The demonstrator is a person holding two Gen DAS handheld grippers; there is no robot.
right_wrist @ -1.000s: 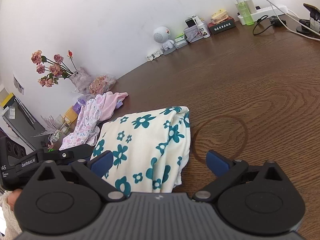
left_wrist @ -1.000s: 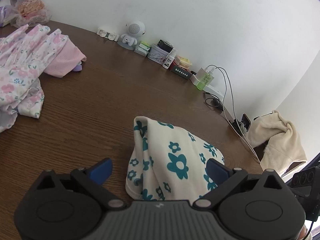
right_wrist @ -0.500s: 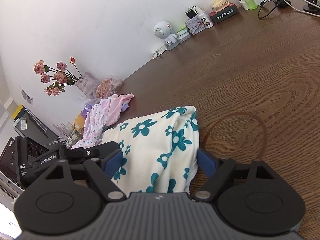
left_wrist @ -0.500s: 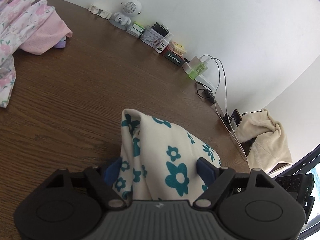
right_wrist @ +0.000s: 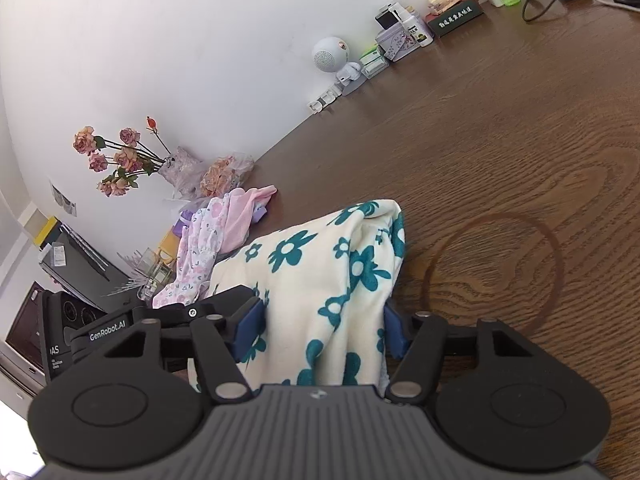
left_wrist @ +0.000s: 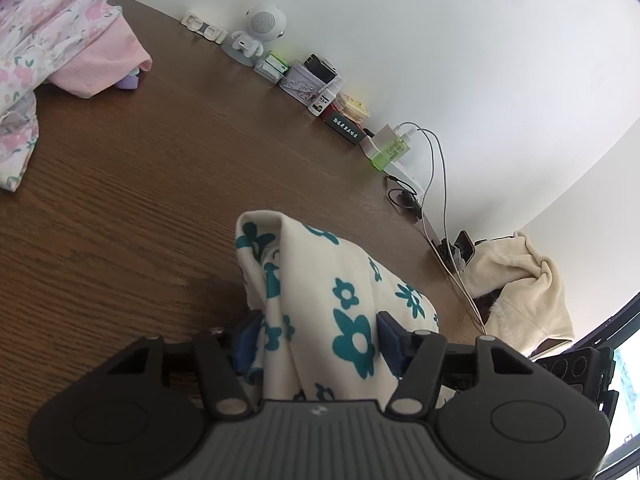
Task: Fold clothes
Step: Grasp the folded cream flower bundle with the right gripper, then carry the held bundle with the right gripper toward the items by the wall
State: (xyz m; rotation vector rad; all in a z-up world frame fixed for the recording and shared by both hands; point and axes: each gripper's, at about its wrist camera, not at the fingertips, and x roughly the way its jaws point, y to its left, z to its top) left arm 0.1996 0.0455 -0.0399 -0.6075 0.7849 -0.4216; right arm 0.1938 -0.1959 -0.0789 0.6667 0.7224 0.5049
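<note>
Both jaws had just been closing w/ cloth between: left hand-held gripper [left_wrist: 316, 340] and right hand-held gripper [right_wrist: 322, 330] clenched floral garment [right_wrist: 320, 280] at 6 o'clock on table [left_wrist: 120, 208] — prob. ready to lift for next fold.

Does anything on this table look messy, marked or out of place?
A dark ring stain marks the wooden table right beside the cream cloth with teal flowers. A pink floral pile of clothes lies crumpled and unfolded at the far end. Nothing looks spilled or broken.

I see soft, even daylight on the white wall [left_wrist: 460, 40]; edges bend strongly, corners go dark, nothing is blurred.
</note>
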